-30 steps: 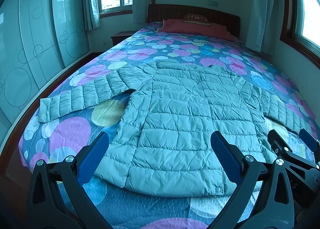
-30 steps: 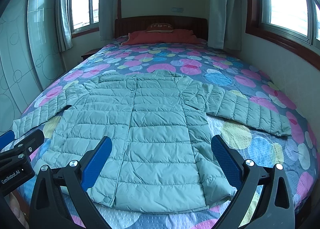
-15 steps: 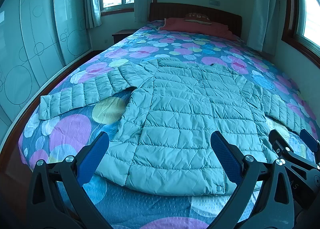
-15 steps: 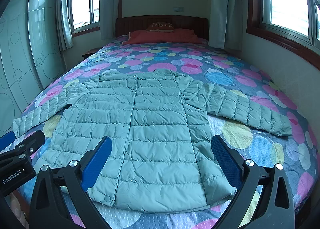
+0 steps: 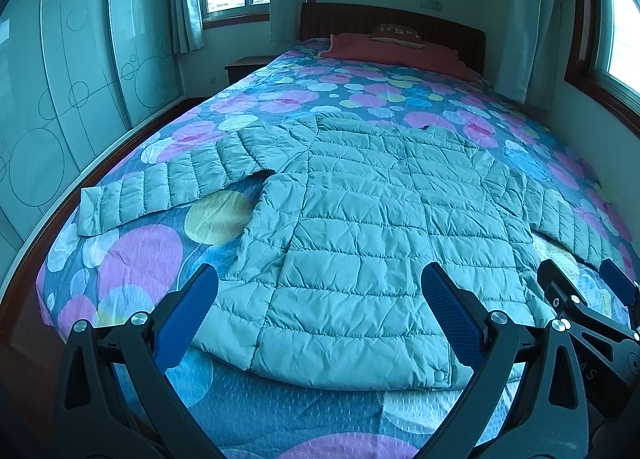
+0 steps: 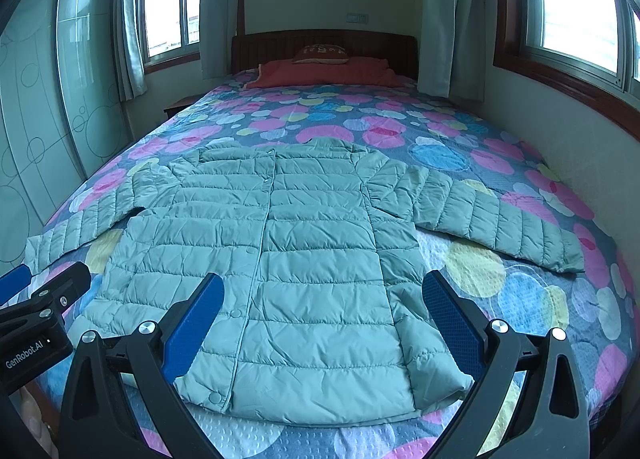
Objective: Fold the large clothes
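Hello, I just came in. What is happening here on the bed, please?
A person holds two handheld claws over a quilted jacket that lies flat on the bed, front up, with both sleeves spread out to the sides. The left claw and the right claw are both open and empty, hanging above the jacket's bottom hem. No fold has been made yet, so the folding seems about to start.
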A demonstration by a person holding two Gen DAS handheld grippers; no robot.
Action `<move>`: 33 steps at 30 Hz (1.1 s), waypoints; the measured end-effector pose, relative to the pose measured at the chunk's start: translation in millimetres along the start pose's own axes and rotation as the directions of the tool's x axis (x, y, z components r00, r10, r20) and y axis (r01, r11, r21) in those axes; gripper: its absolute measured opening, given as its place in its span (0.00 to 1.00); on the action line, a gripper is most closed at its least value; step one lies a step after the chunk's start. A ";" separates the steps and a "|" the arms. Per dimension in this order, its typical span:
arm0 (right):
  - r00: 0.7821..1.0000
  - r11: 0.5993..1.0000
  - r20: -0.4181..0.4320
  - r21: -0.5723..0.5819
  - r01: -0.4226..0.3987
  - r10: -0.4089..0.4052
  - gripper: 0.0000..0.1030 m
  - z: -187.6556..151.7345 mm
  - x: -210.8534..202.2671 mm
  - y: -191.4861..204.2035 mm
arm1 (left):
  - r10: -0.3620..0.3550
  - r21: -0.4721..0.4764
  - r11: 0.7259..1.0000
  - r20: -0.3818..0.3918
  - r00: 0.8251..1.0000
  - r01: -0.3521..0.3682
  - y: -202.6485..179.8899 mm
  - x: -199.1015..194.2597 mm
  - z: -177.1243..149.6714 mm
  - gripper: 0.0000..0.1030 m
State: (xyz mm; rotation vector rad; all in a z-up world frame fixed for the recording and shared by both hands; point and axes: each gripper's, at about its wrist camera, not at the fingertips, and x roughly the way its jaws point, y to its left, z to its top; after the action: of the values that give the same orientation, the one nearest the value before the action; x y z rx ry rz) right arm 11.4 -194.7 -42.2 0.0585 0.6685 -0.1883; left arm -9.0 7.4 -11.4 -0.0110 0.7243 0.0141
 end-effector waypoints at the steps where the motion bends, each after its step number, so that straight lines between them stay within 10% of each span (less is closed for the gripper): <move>1: 1.000 1.000 0.000 0.000 0.000 0.000 0.96 -0.1 -0.2 0.2 | 0.000 0.000 1.000 0.000 1.000 0.000 0.0 -0.1 -0.2 0.98; 33: 0.999 1.000 -0.052 0.008 0.011 -0.011 0.96 -8.0 30.1 -6.1 | -0.036 -0.057 0.998 -0.112 0.993 0.030 15.7 43.2 -3.2 0.98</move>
State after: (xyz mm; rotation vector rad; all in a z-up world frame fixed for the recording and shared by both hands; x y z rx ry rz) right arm 28.5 -204.4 -67.1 0.0680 0.7200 -0.2010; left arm 21.0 23.4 -42.5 -0.0770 0.8372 0.0020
